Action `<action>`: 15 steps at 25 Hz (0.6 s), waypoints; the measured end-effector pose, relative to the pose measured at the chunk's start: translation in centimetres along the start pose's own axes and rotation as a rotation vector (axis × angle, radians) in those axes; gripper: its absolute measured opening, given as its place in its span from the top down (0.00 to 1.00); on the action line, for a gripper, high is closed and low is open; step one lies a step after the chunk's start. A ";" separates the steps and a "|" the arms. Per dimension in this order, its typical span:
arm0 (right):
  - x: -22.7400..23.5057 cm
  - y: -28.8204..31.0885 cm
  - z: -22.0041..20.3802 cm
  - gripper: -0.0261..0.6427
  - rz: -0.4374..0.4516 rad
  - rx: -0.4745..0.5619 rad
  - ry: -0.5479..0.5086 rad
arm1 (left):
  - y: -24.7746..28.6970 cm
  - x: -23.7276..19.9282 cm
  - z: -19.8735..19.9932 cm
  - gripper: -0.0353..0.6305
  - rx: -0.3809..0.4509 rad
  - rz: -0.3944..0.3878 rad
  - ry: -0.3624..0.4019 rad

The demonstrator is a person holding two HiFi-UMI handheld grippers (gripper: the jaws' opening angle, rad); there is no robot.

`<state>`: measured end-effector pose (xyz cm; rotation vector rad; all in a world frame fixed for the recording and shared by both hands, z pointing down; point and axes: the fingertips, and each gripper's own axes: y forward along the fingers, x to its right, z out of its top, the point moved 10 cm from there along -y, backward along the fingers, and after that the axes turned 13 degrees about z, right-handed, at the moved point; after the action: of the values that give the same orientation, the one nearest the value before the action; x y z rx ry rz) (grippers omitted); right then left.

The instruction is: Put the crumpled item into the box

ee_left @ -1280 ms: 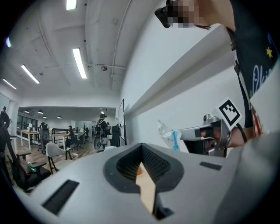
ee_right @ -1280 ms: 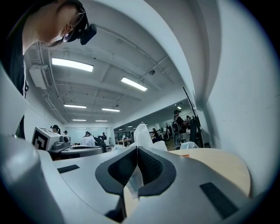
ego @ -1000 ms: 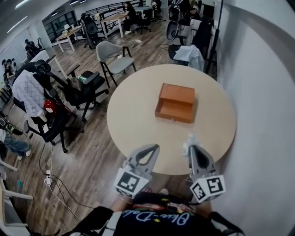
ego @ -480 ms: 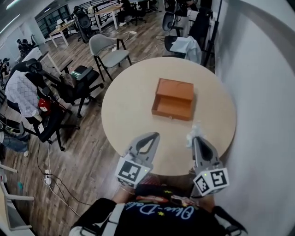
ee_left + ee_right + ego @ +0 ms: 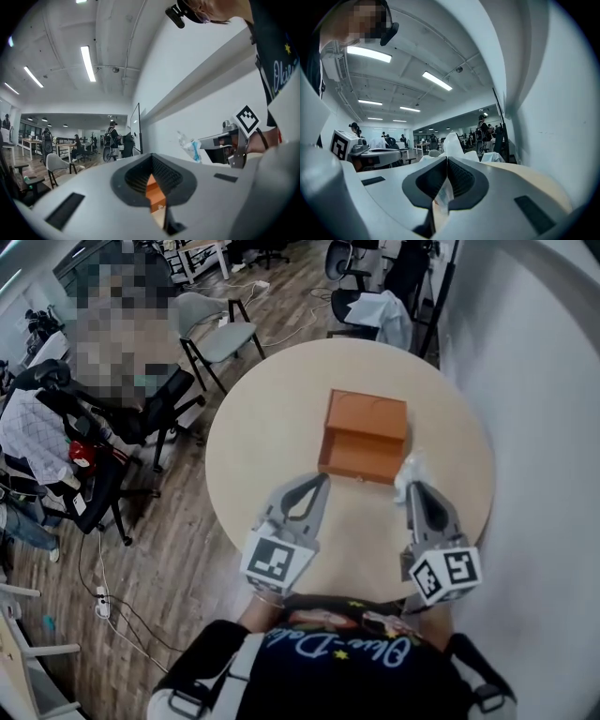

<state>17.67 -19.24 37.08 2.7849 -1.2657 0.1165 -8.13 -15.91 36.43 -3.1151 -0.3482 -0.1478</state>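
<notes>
An open orange box [image 5: 366, 437] sits on the round table [image 5: 253, 446]; it also shows as an orange sliver between the left jaws [image 5: 152, 187]. My right gripper [image 5: 413, 487] is shut on the crumpled item [image 5: 411, 469], a clear wrapper that pokes up past the fingertips just off the box's near right corner. In the right gripper view the crumpled item [image 5: 453, 143] stands up between the closed jaws of the right gripper [image 5: 446, 160]. My left gripper [image 5: 320, 481] is shut and holds nothing, hovering near the box's near left corner.
The table's right side lies close to a white wall [image 5: 544, 381]. Office chairs [image 5: 220, 334] and cables stand on the wooden floor to the left. A jacket-draped chair [image 5: 380, 310] stands behind the table.
Both grippers have moved forward over the table toward the box. The crumpled item, still held in the right gripper, now sits beside the box's near right corner.
</notes>
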 end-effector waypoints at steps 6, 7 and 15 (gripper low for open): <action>1.8 5.3 -1.9 0.96 -0.029 -0.077 -0.010 | 2.7 -3.3 -2.3 0.96 -0.023 -0.004 -0.011; 2.1 6.0 -2.3 0.96 -0.033 -0.091 -0.011 | 3.0 -3.6 -2.7 0.96 -0.031 -0.005 -0.016; 3.5 11.4 -4.3 0.96 -0.061 -0.196 -0.025 | 4.8 -5.6 -5.8 0.96 -0.072 -0.024 -0.070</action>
<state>11.19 -28.87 42.17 2.6612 -1.1293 -0.0447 -13.05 -21.96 41.68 -3.1940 -0.3894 -0.0530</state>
